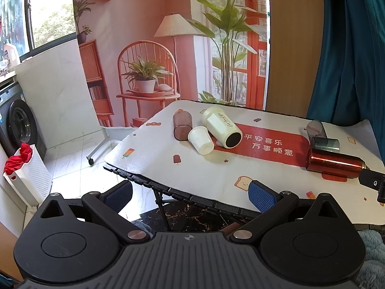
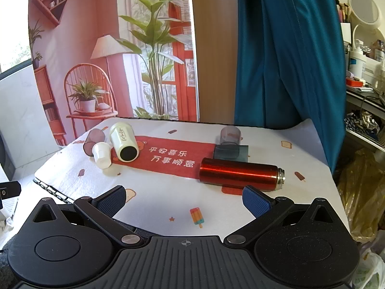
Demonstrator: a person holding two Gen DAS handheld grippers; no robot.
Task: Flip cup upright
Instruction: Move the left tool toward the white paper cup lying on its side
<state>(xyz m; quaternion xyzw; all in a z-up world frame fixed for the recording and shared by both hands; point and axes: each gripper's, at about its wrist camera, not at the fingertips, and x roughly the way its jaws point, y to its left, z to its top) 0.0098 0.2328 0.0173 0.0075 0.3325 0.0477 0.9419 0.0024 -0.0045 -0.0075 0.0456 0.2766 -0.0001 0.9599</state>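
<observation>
- Red metal makes up the flask (image 2: 240,173), which is seen lying on its side on the table mat (image 2: 149,207), its steel neck pointing right in the right wrist view.
- Just behind it, two smoky grey cups (image 2: 231,153) are laid on their sides, touching each other.
- At the mat's far left, a cream tumbler (image 2: 123,142), a small white cup (image 2: 101,155) and a brown translucent cup (image 2: 92,142) are clustered, all tipped over.
- The right gripper (image 2: 184,196) is held over the near edge of the mat, short of the flask, jaws spread wide, nothing between them.
- The left gripper (image 1: 190,193) is held off the table's near left edge, likewise spread wide and holding nothing.
</observation>
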